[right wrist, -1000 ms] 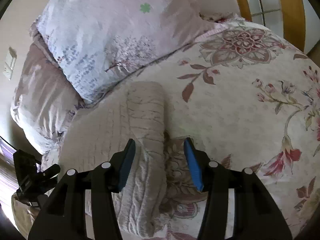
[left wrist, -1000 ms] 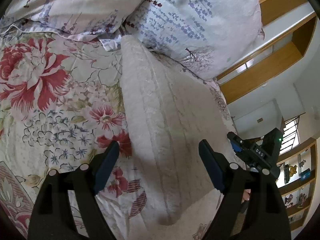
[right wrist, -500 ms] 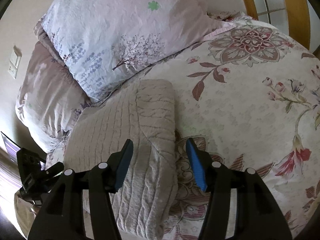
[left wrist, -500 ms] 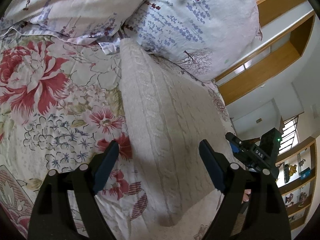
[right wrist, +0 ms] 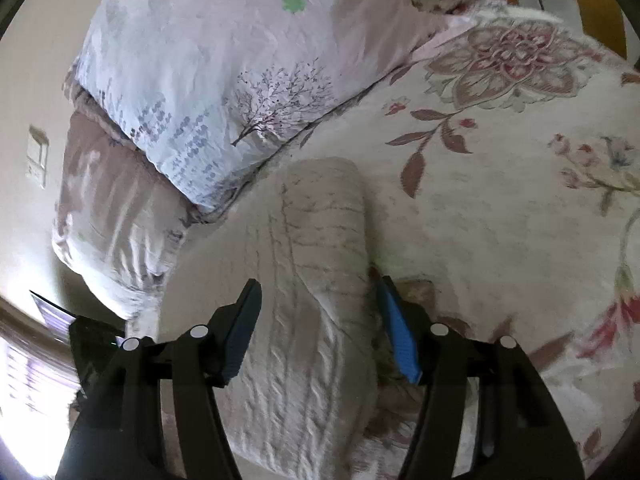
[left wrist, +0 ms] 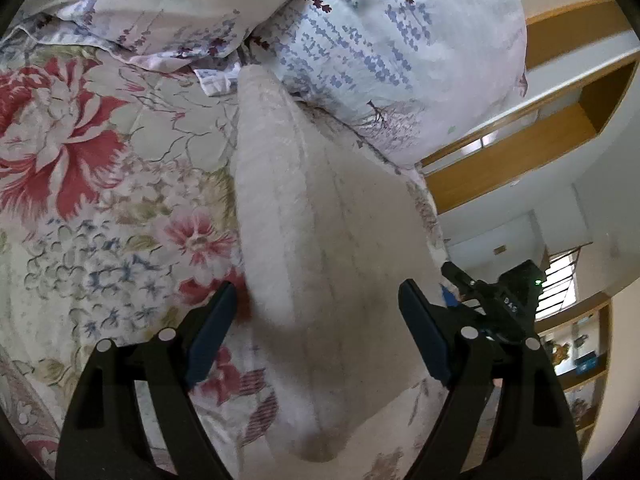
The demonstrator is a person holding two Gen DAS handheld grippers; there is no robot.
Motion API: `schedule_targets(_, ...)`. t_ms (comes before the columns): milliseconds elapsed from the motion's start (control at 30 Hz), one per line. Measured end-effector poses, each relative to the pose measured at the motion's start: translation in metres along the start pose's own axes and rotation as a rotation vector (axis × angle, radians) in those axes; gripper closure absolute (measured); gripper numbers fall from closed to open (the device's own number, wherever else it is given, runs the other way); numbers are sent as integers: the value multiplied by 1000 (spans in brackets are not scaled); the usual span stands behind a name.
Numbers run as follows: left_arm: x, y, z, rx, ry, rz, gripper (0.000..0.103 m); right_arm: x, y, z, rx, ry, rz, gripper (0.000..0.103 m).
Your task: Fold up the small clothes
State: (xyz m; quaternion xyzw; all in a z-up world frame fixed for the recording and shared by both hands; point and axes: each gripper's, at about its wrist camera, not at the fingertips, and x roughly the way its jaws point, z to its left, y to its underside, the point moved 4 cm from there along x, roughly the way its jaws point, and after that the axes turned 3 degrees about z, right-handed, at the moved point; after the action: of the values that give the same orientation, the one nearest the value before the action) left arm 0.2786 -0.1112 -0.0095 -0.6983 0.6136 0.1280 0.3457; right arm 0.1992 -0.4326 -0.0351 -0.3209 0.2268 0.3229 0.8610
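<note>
A cream cable-knit sweater lies on the floral bedspread, with one side folded into a thick long edge. My left gripper is open just above the sweater, its fingers to either side of the folded part. My right gripper is open over the sweater, straddling its folded right edge; the right finger sits at the edge's outer side. The right gripper also shows in the left wrist view beyond the sweater.
Two printed pillows lie against the sweater's far end. A wooden bed frame borders the bed. Shelves and a window stand beyond the bed's edge.
Both grippers have moved slightly over the sweater and stayed open. The right gripper has come closer to the folded edge.
</note>
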Motion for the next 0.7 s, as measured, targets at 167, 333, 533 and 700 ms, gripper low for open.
schedule_targets(167,4,-8,1,-18,10,1,21,9,-12,-4,55,-28,39,41)
schedule_targets(333,8,-10,4,-45,20,8,21,17,-13,-6,66,-30,62,41)
schedule_targets(533,15,-13,3,-56,30,16,21,21,-13,-9,76,-27,69,41)
schedule_targets(700,16,-14,3,-64,36,19,21,20,-14,-13,82,-29,71,41)
